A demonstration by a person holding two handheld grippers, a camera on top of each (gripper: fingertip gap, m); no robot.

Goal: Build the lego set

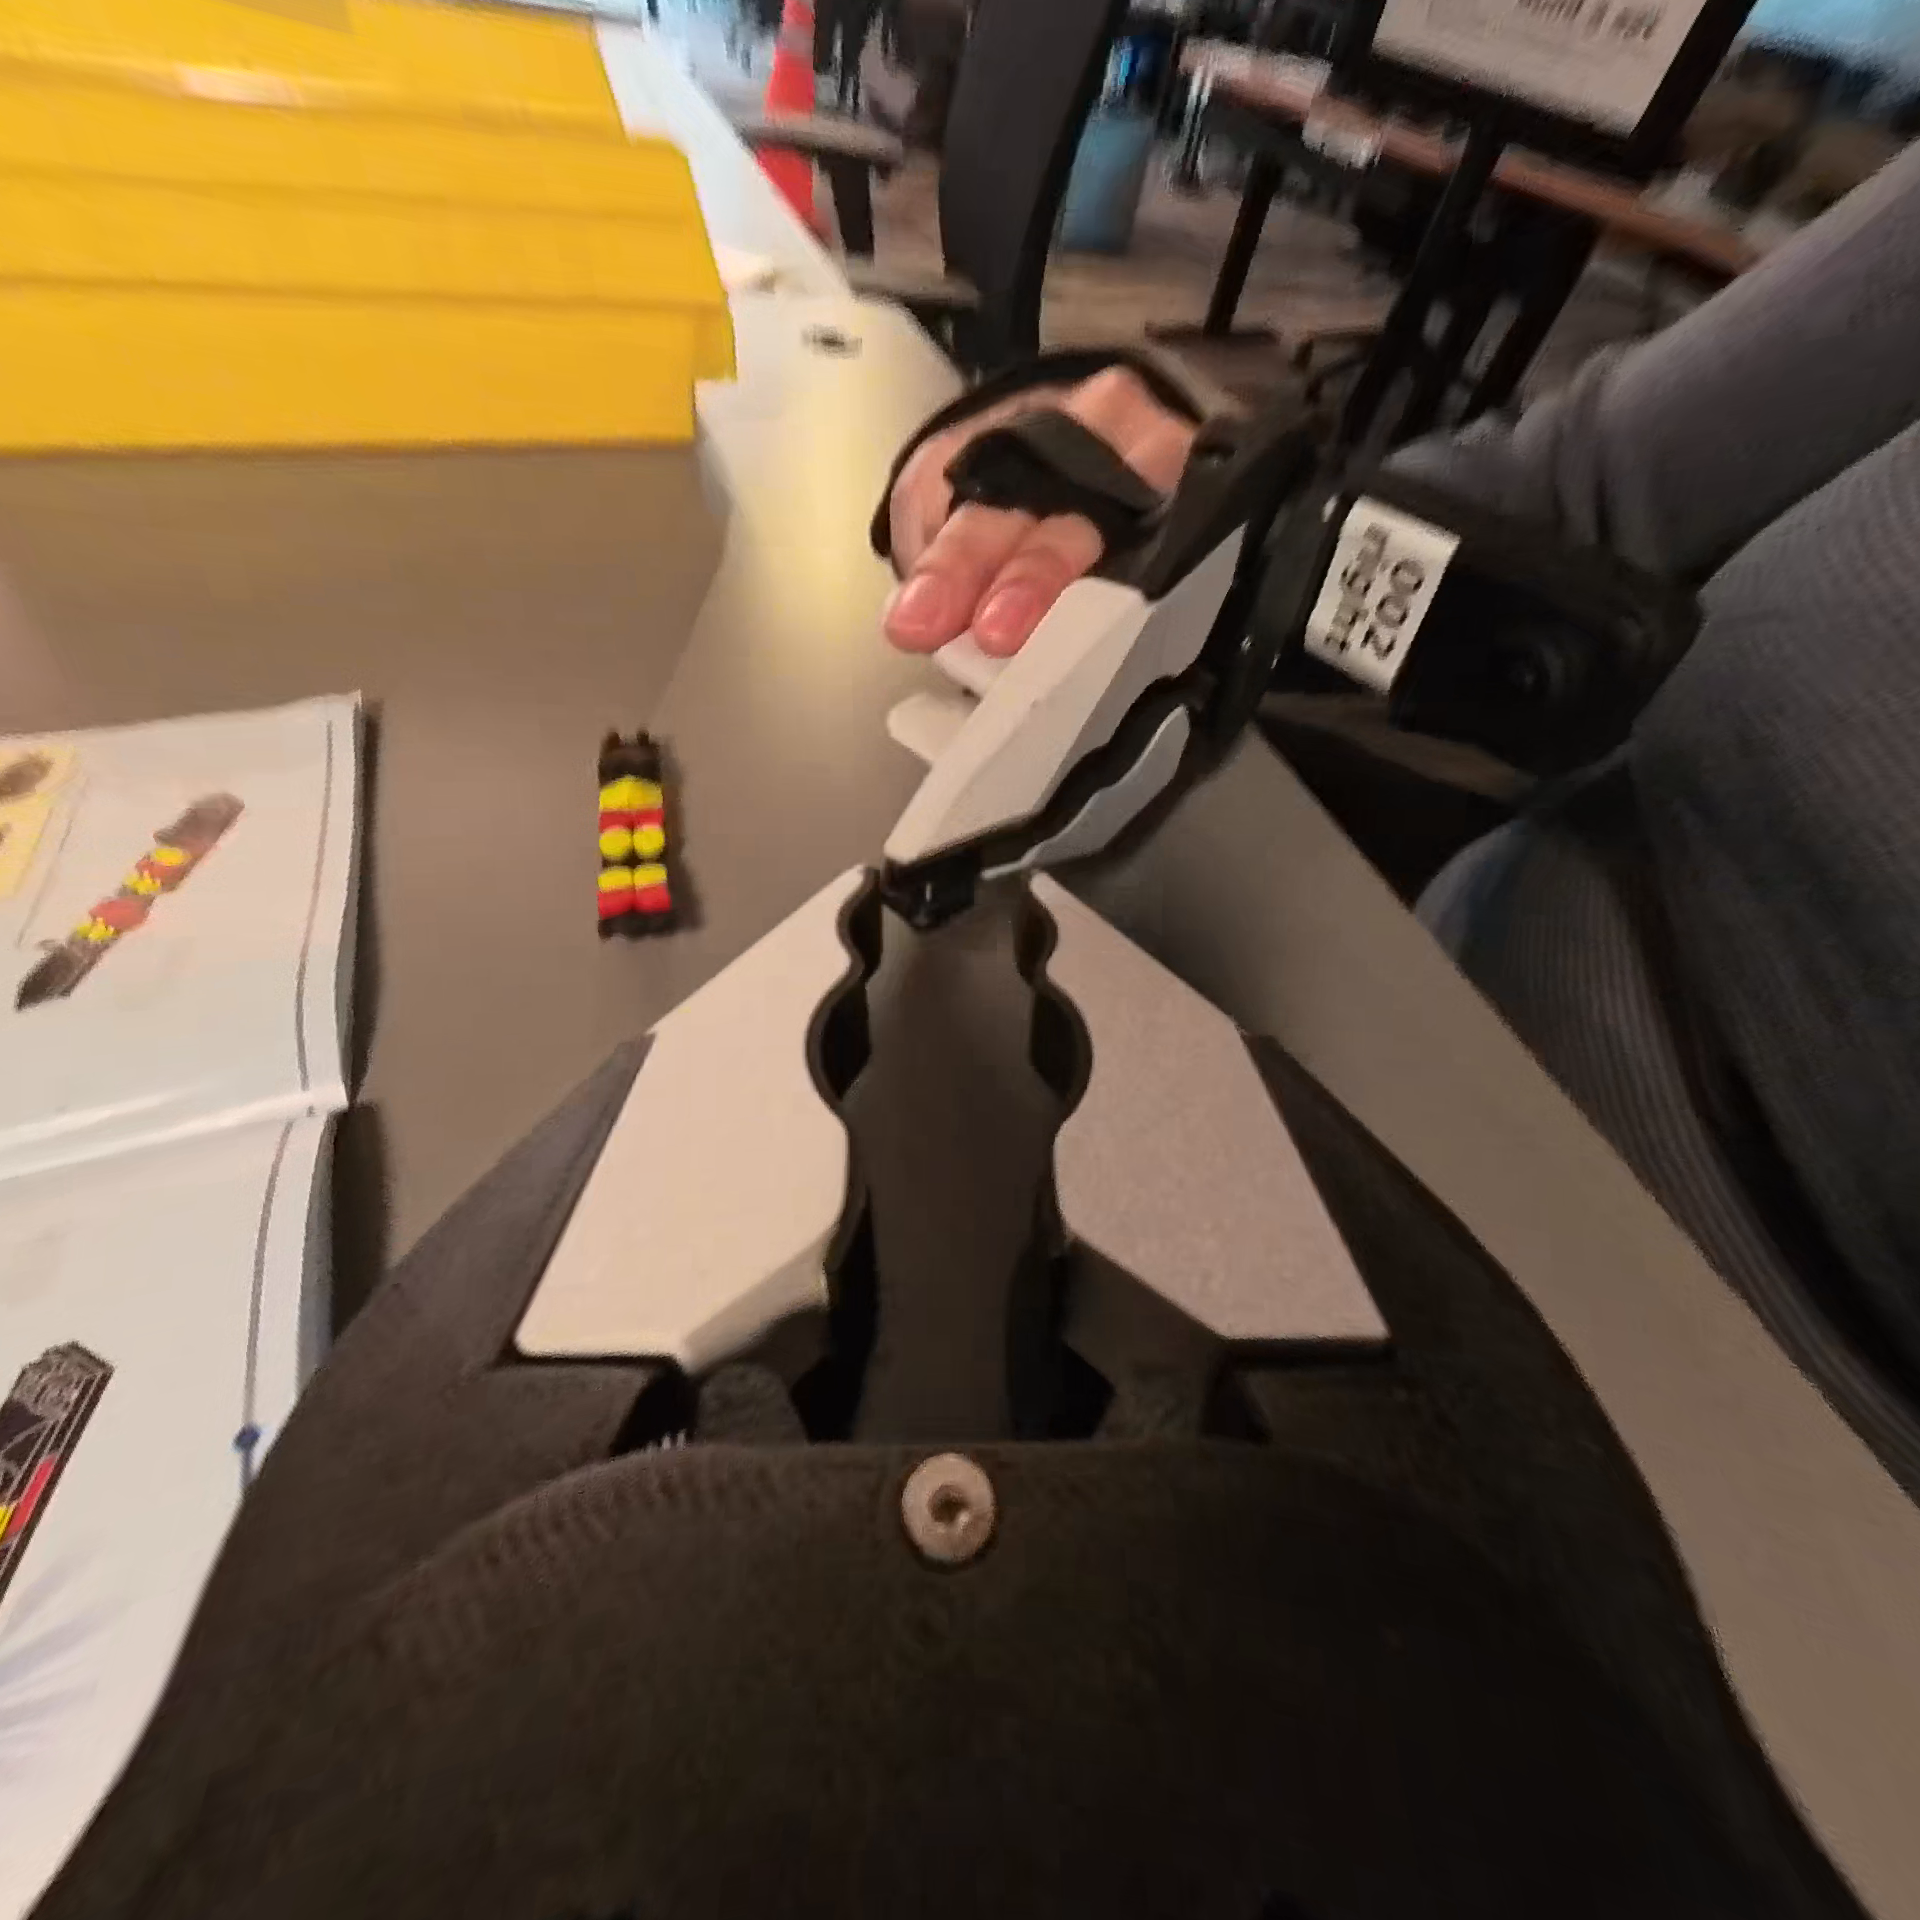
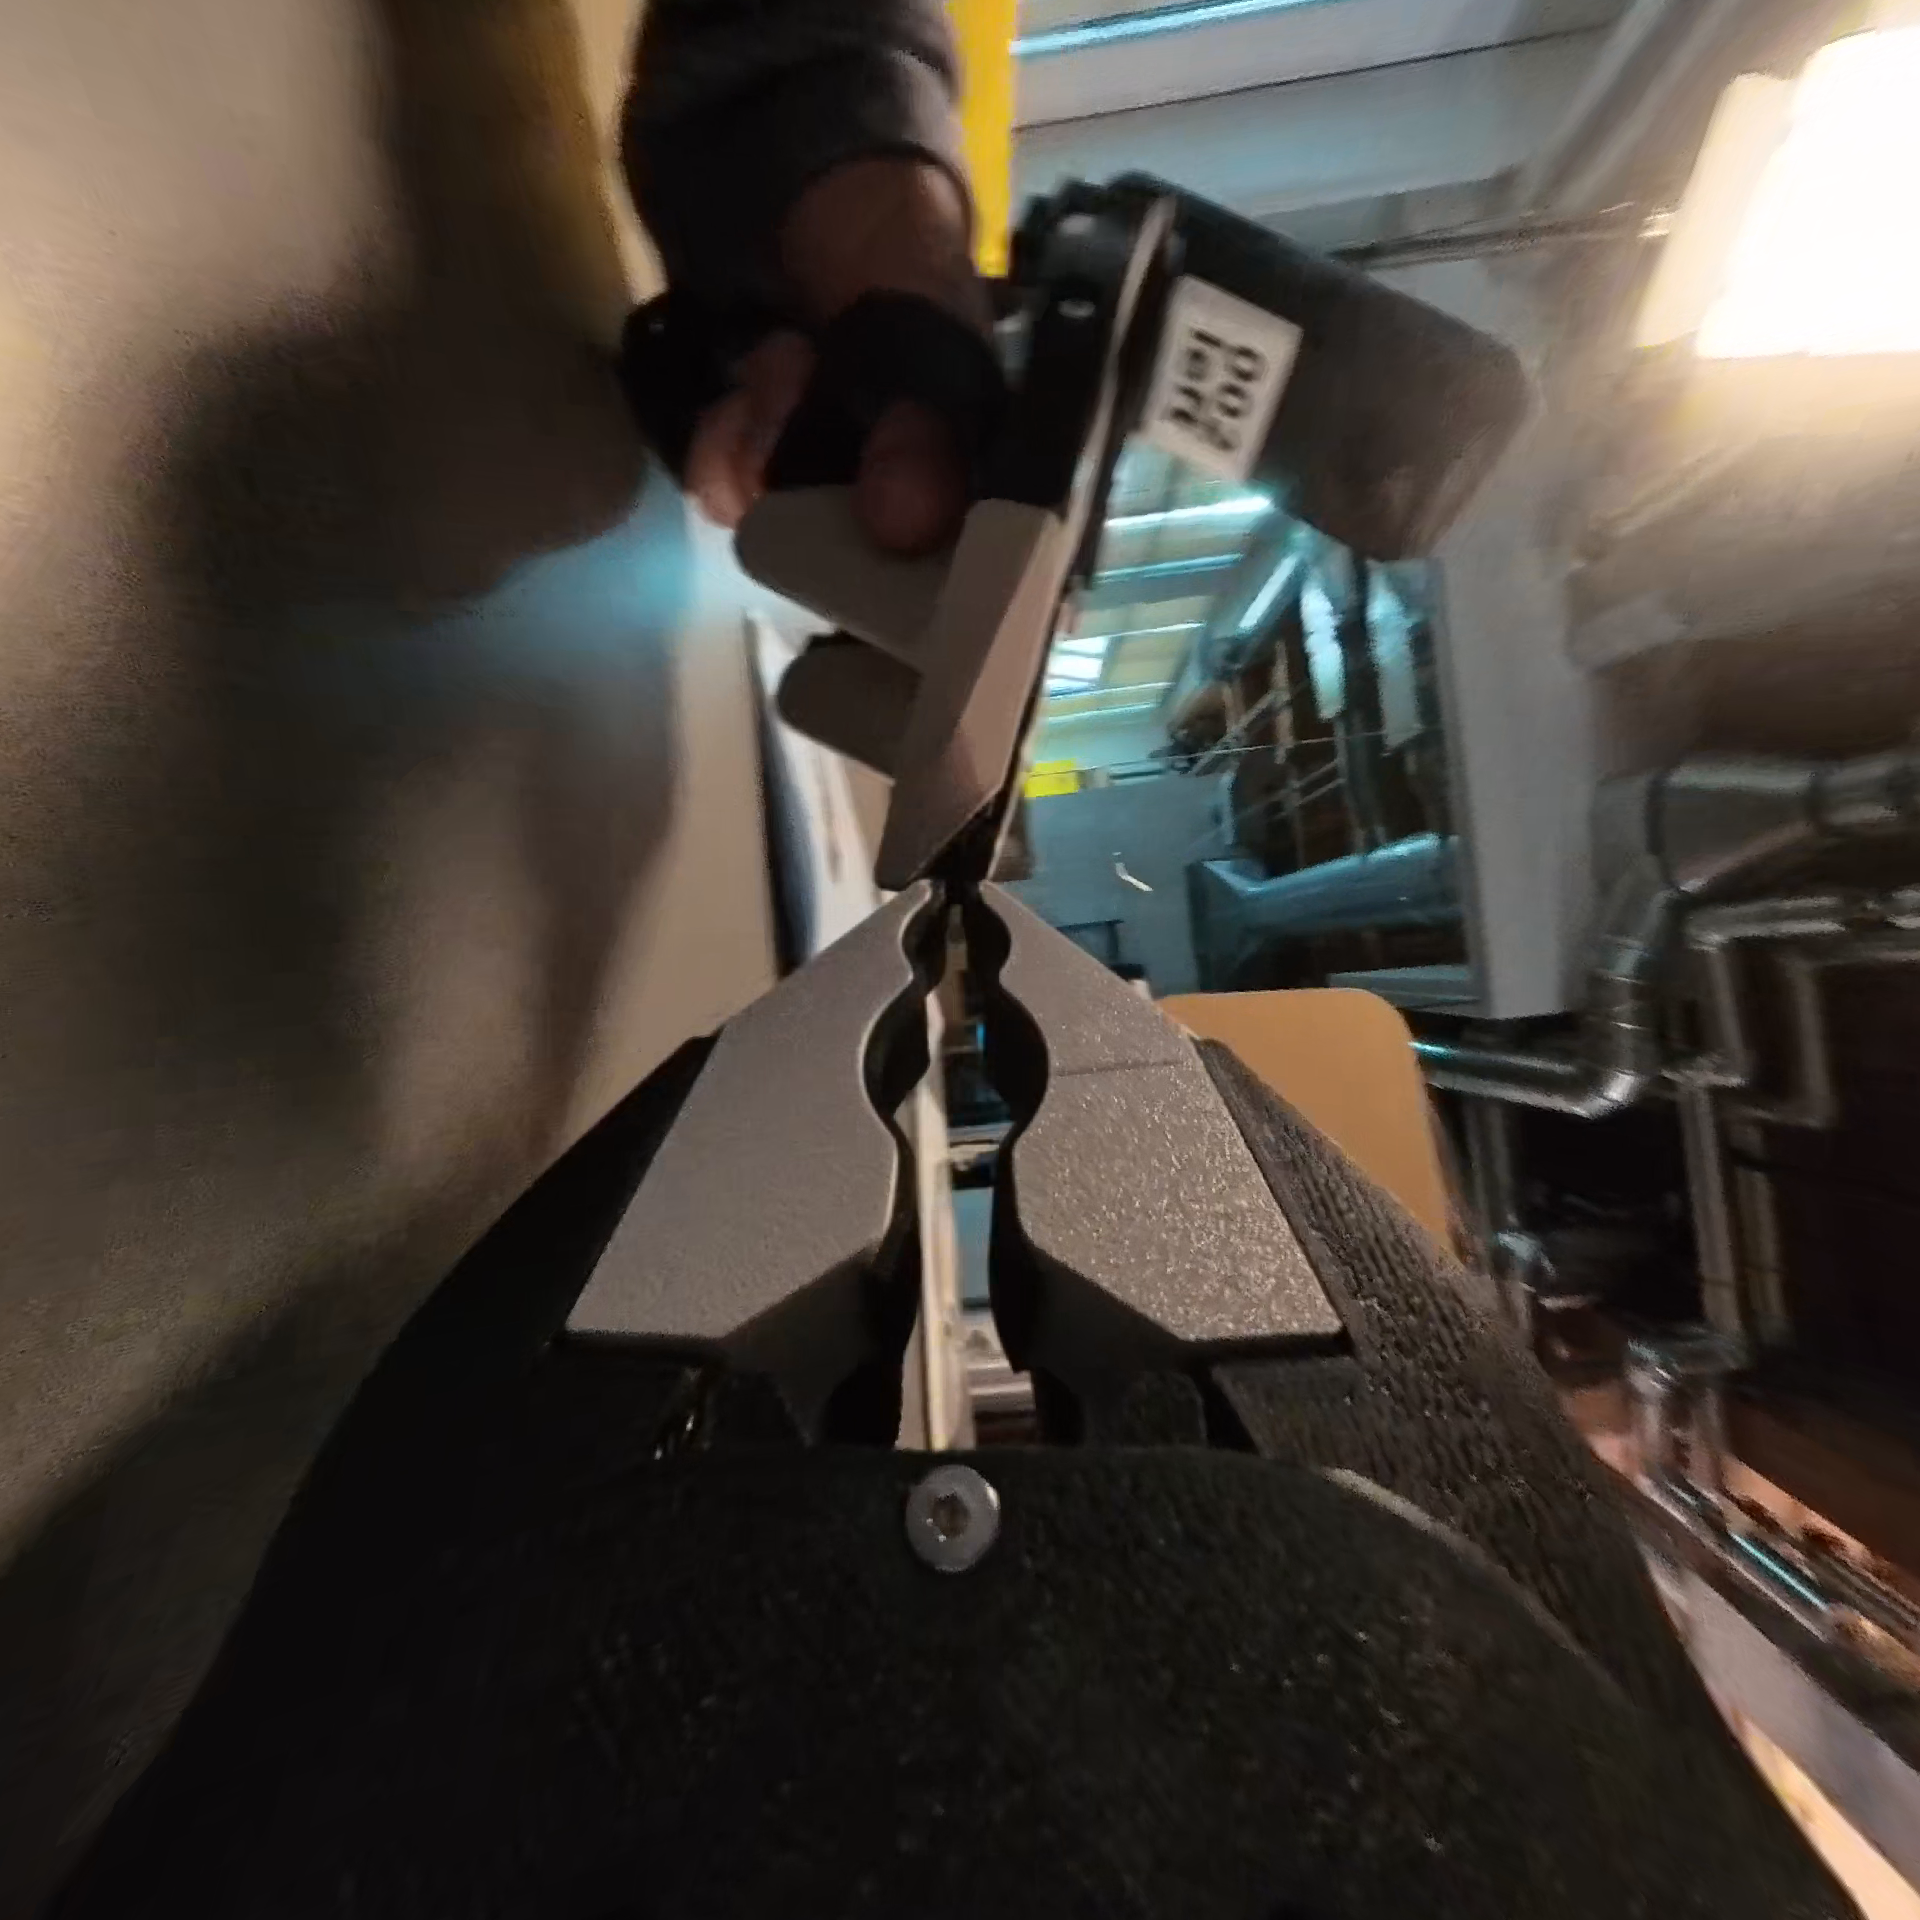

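A small black lego piece (image 1: 928,900) is pinched in the tips of my right gripper (image 2: 951,902), which reaches in from the upper right in the left wrist view (image 1: 932,871). My left gripper (image 1: 951,891) is open, and its two tips stand on either side of that piece, with the left fingertip (image 1: 857,904) close against it. In the right wrist view the left gripper (image 2: 951,871) comes down from above, tip to tip with mine. A black, yellow and red lego assembly (image 1: 634,837) lies on the grey table (image 1: 499,623), apart from both grippers.
An open instruction booklet (image 1: 177,935) lies at the left. Yellow boxes (image 1: 343,260) stand at the back left. The table edge (image 1: 1403,935) runs diagonally on the right, with a person's grey sleeve and body (image 1: 1714,727) beyond it. Chairs and tables stand behind. Both grippers' tips are close together, under 4 cm apart.
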